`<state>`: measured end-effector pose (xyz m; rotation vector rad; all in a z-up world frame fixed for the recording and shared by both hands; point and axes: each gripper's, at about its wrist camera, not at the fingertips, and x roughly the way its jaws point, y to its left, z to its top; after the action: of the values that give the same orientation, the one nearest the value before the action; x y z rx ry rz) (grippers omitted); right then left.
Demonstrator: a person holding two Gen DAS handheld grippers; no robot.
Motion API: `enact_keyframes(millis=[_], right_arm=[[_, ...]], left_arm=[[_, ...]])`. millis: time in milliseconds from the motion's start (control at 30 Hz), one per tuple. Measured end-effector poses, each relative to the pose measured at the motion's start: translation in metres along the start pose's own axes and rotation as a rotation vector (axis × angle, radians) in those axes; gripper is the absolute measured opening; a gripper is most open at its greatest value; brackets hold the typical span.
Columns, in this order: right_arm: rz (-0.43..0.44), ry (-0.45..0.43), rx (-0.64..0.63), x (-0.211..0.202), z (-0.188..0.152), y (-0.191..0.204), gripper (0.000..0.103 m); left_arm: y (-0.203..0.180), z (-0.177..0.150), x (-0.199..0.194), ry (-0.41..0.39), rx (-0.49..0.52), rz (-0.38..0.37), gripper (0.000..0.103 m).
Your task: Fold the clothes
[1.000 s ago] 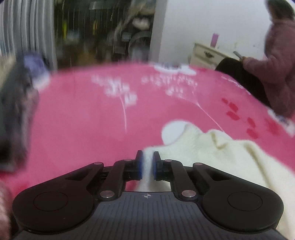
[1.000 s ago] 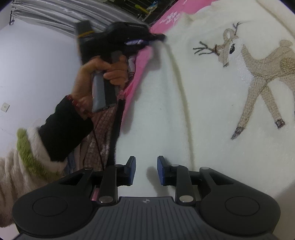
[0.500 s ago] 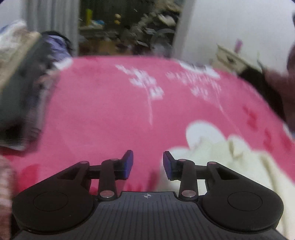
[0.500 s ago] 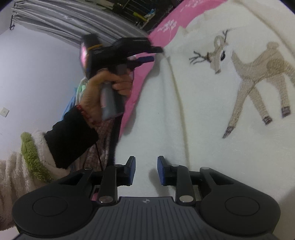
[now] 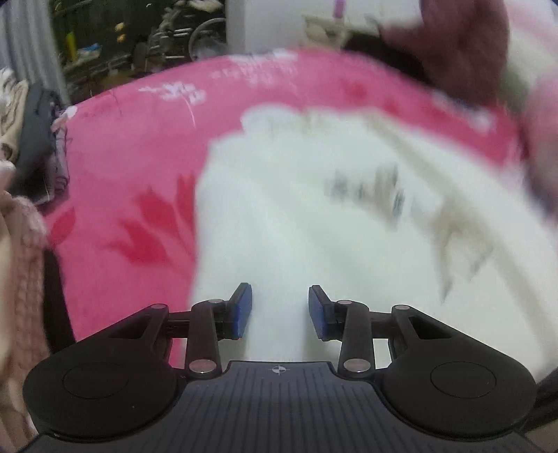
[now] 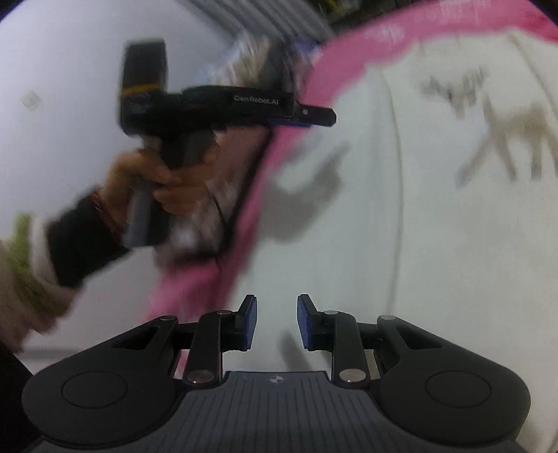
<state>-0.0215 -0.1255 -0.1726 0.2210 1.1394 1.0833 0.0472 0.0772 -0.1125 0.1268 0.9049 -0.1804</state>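
The white sweater [image 5: 314, 226] lies spread flat on the pink blanket [image 5: 132, 156], deer design [image 6: 505, 139] facing up. Left gripper [image 5: 280, 310] hovers over its near edge, jaws parted and holding nothing. Right gripper [image 6: 277, 322] is gapped a bit too, empty, over the sweater's left side.

Bed surface: pink blanket [image 5: 132, 167] with white and red floral print. Rear wall [image 5: 272, 24] white, plain; pale low cabinet [image 5: 327, 26] against it — blurred. Left rear: dim cluttered area with a wheeled frame [image 5: 195, 38] — details unclear. Grey pleated curtain [image 5: 24, 45] at left edge. Side wall [image 6: 62, 52] pale, with a small square plate [image 6: 30, 101].
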Motion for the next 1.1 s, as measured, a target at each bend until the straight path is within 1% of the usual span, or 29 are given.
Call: enact_keyframes(millis=[33, 67, 100, 133, 167, 233, 300, 367, 400, 433, 467, 500, 533, 567, 600, 633, 667, 700, 733, 767, 833, 967, 1033, 1100], right_arm=[[-0.006, 0.025, -0.004, 0.003, -0.004, -0.002, 0.017], [0.004, 0.041, -0.017, 0.001, -0.007, -0.001, 0.013], [0.014, 0.056, -0.029, -0.002, -0.01, 0.0, 0.013], [0.023, 0.071, -0.041, -0.004, -0.013, 0.0, 0.016], [0.033, 0.086, -0.054, -0.007, -0.016, 0.001, 0.019], [0.053, 0.117, -0.078, -0.011, -0.023, 0.002, 0.02], [0.072, 0.147, -0.103, -0.016, -0.029, 0.003, 0.02], [0.092, 0.178, -0.128, -0.021, -0.035, 0.004, 0.02], [0.091, 0.202, -0.136, -0.019, -0.038, 0.001, 0.018], [0.083, 0.232, -0.14, -0.015, -0.042, -0.003, 0.014], [0.099, 0.248, -0.128, -0.016, -0.038, -0.008, 0.016], [0.131, 0.231, -0.113, -0.025, -0.026, -0.012, 0.02], [0.162, 0.198, -0.104, -0.036, -0.012, -0.017, 0.02], [0.188, 0.152, -0.1, -0.049, 0.005, -0.022, 0.02], [0.202, 0.09, -0.096, -0.066, 0.027, -0.029, 0.021], [0.193, 0.031, -0.093, -0.081, 0.051, -0.039, 0.025], [0.171, -0.023, -0.092, -0.093, 0.073, -0.048, 0.03], [0.123, -0.072, -0.102, -0.104, 0.096, -0.058, 0.032], [0.056, -0.118, -0.12, -0.114, 0.118, -0.069, 0.038], [-0.012, -0.156, -0.127, -0.119, 0.14, -0.08, 0.04], [-0.13, -0.215, -0.117, -0.123, 0.182, -0.106, 0.04], [-0.236, -0.276, -0.07, -0.117, 0.252, -0.157, 0.041], [-0.261, -0.271, -0.071, -0.109, 0.282, -0.176, 0.042], [-0.271, -0.252, -0.066, -0.09, 0.306, -0.187, 0.043]], left_arm=[[-0.009, -0.007, 0.004, -0.026, 0.053, 0.028, 0.036], [-0.014, -0.012, 0.004, -0.05, 0.089, 0.048, 0.036], [-0.018, -0.013, 0.003, -0.065, 0.119, 0.066, 0.036], [-0.019, -0.013, 0.001, -0.068, 0.136, 0.072, 0.036], [-0.017, -0.011, -0.001, -0.064, 0.126, 0.065, 0.036], [-0.01, -0.006, -0.004, -0.055, 0.103, 0.05, 0.036], [-0.003, 0.003, -0.002, -0.057, 0.061, 0.052, 0.036], [0.003, 0.014, 0.003, -0.07, 0.005, 0.057, 0.036], [0.006, 0.022, 0.008, -0.078, -0.037, 0.058, 0.037], [0.01, 0.029, 0.012, -0.086, -0.08, 0.058, 0.038], [0.015, 0.039, 0.018, -0.097, -0.128, 0.053, 0.041], [0.019, 0.049, 0.023, -0.109, -0.166, 0.052, 0.044], [0.023, 0.058, 0.029, -0.126, -0.191, 0.051, 0.049], [0.026, 0.068, 0.035, -0.143, -0.214, 0.049, 0.053], [0.03, 0.078, 0.042, -0.161, -0.237, 0.048, 0.055], [0.035, 0.089, 0.05, -0.17, -0.248, 0.04, 0.06], [0.039, 0.097, 0.06, -0.167, -0.26, 0.029, 0.063], [0.044, 0.106, 0.069, -0.163, -0.273, 0.017, 0.063], [0.05, 0.113, 0.078, -0.159, -0.297, 0.014, 0.065], [0.056, 0.12, 0.087, -0.155, -0.314, 0.008, 0.066], [0.064, 0.127, 0.098, -0.147, -0.302, -0.019, 0.066], [0.08, 0.139, 0.121, -0.13, -0.277, -0.074, 0.067], [0.084, 0.142, 0.13, -0.116, -0.249, -0.108, 0.067], [0.087, 0.142, 0.136, -0.093, -0.21, -0.149, 0.067]])
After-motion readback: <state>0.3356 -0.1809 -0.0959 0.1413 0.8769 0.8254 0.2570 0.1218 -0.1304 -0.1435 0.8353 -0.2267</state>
